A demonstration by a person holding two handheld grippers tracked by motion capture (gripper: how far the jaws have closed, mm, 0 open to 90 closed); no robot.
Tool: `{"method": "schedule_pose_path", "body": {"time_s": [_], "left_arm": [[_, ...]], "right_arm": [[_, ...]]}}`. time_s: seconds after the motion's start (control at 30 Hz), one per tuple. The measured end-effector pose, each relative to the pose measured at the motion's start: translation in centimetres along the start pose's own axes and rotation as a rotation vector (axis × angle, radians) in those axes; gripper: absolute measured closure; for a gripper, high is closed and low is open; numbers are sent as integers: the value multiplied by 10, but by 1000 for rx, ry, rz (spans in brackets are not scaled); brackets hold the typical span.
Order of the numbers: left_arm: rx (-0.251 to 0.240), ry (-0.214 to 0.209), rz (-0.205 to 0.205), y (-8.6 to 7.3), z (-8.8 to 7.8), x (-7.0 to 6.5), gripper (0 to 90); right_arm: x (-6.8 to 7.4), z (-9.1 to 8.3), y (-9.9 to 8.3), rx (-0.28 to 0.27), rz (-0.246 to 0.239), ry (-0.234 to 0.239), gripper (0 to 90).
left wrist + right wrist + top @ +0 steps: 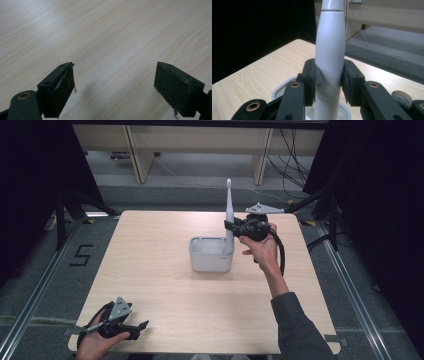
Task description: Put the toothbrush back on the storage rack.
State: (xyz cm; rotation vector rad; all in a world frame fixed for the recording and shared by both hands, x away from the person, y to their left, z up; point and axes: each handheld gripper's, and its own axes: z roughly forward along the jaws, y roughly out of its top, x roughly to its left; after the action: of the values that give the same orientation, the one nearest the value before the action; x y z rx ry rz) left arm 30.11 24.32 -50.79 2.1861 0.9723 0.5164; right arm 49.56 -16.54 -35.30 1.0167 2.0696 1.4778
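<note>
The toothbrush (329, 50) is clamped upright between the 2 jaws of the right gripper (329, 82), its lower end set below them in the holder (211, 254). Bare table (112, 37) is spread ahead of the left gripper (113, 87).
</note>
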Motion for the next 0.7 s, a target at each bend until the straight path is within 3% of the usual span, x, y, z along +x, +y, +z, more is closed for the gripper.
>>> {"method": "schedule_pose_path", "body": {"time_s": [0.13,0.37,0.47,0.5,0.53,0.57,0.67,0.7], "left_arm": [[21,2,5,1,-2,0,158],[19,1,5,1,-2,0,158],[21,3,5,1,-1,0,158],[13,17,2,0,0,-1,158],[17,13,4,1,-1,0,158],[16,14,3,1,-1,-1,158],[15,11,3,1,-1,-1,158],[15,14,3,0,-1,0,158]], "right_arm": [[0,4,-1,-1,28,15,665],[-2,9,-4,-11,21,-13,665],[-3,11,-6,-9,36,-2,665],[-4,12,-6,-12,14,-13,665],[-2,12,-7,-4,43,-11,665],[-4,14,-8,-17,24,-23,665],[-3,15,-10,-5,57,-11,664],[-4,16,-11,-9,44,-15,664]]}}
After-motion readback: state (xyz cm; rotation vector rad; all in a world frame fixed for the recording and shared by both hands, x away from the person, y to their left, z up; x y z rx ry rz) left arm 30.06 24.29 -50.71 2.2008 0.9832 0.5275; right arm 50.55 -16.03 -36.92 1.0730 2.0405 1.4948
